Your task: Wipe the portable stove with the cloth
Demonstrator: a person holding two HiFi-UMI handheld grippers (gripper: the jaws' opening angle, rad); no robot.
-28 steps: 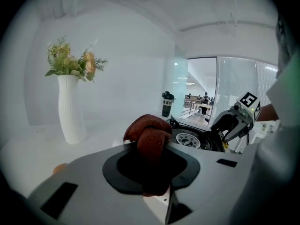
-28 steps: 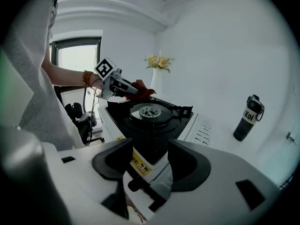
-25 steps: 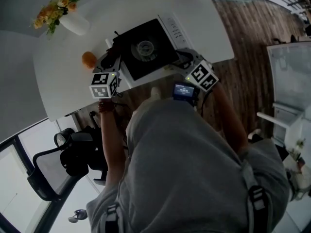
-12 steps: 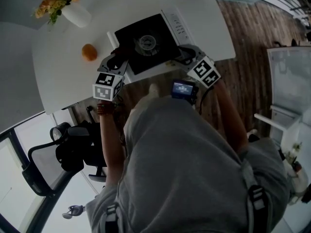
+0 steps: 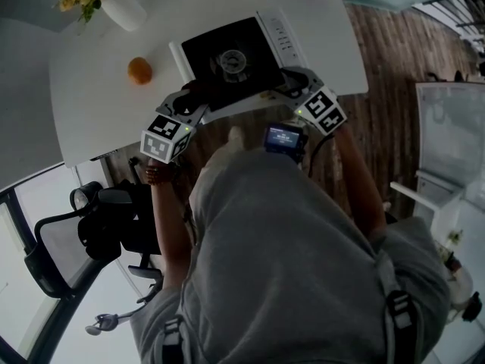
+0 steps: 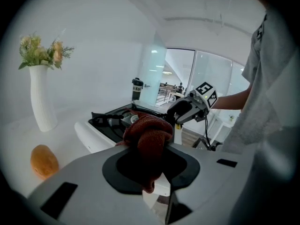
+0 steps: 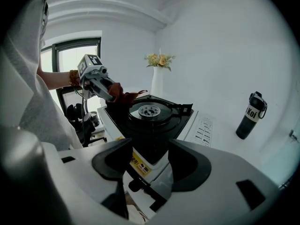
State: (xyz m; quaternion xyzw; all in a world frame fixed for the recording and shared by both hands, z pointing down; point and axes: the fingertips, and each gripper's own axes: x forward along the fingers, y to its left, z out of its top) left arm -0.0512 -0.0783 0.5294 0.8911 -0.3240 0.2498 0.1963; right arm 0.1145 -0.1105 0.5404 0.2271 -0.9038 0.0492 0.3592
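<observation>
The portable stove (image 5: 227,58) has a black top, a round burner and a white control strip, and stands near the white table's front edge. My left gripper (image 5: 194,94) is shut on a bunched reddish-brown cloth (image 6: 147,134), which rests at the stove's near left corner (image 6: 105,121). My right gripper (image 5: 289,84) is at the stove's near right corner. The stove's front corner (image 7: 150,125), with a yellow label, sits between its wide-set jaws, which appear closed on it. Each gripper shows in the other's view: the right gripper (image 6: 188,109) and the left gripper (image 7: 99,82).
An orange (image 5: 139,70) lies on the table (image 5: 91,112) left of the stove. A white vase of flowers (image 5: 121,7) stands at the far left, a black bottle (image 7: 251,112) at the far right. A black office chair (image 5: 91,233) is below the table's left end.
My left gripper, still holding the cloth, has swung from the stove's left side onto its near left corner. The right gripper has kept its place at the stove's corner.
</observation>
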